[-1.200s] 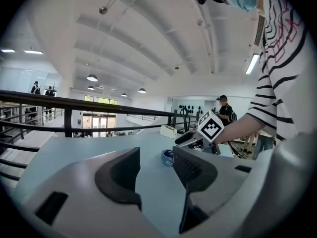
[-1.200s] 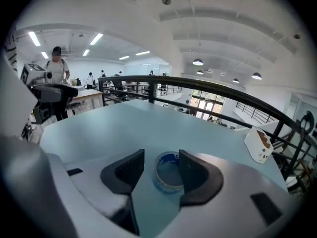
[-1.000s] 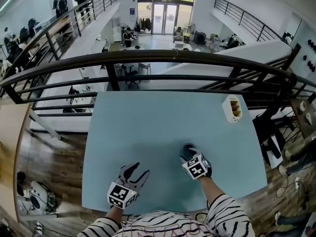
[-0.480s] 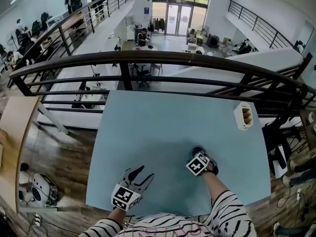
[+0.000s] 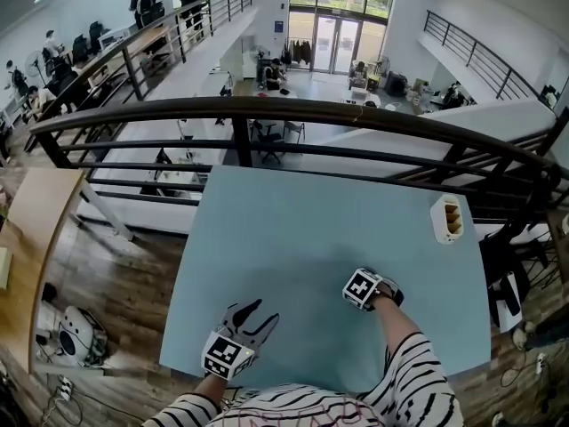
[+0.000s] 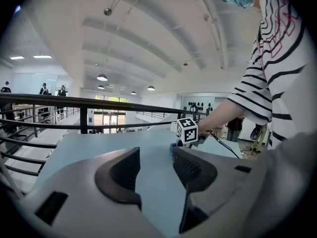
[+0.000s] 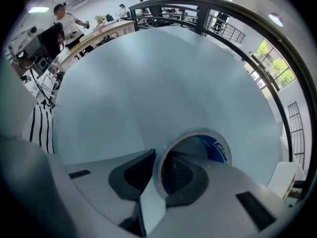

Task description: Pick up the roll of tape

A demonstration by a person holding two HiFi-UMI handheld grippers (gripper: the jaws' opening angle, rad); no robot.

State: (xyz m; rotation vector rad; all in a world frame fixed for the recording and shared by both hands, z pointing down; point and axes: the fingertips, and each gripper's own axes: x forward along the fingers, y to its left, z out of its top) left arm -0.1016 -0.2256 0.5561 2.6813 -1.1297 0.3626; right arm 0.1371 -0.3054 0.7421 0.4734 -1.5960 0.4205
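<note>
The roll of tape point(image 7: 218, 150) lies flat on the light blue table point(image 5: 293, 221), showing a pale rim and a blue inner core. My right gripper point(image 7: 157, 167) points straight down at it, one jaw inside the roll's hole and the other outside. Its jaws are closing, and the pads meet the roll's wall between them. In the head view the right gripper point(image 5: 369, 290) covers the roll. In the left gripper view a sliver of the roll point(image 6: 172, 148) shows beside the right gripper's marker cube point(image 6: 187, 130). My left gripper point(image 5: 253, 314) rests near the table's front edge, open and empty point(image 6: 156, 165).
A white holder with yellowish inserts point(image 5: 446, 219) sits at the table's right edge. A dark railing point(image 5: 293, 109) runs along the far side of the table, with a drop to a lower floor behind it. My striped sleeve point(image 5: 404, 363) reaches in from the front.
The right gripper sank onto the roll, tipped to point straight down, and drew its jaws in on the roll's wall. The left gripper stayed about where it was.
</note>
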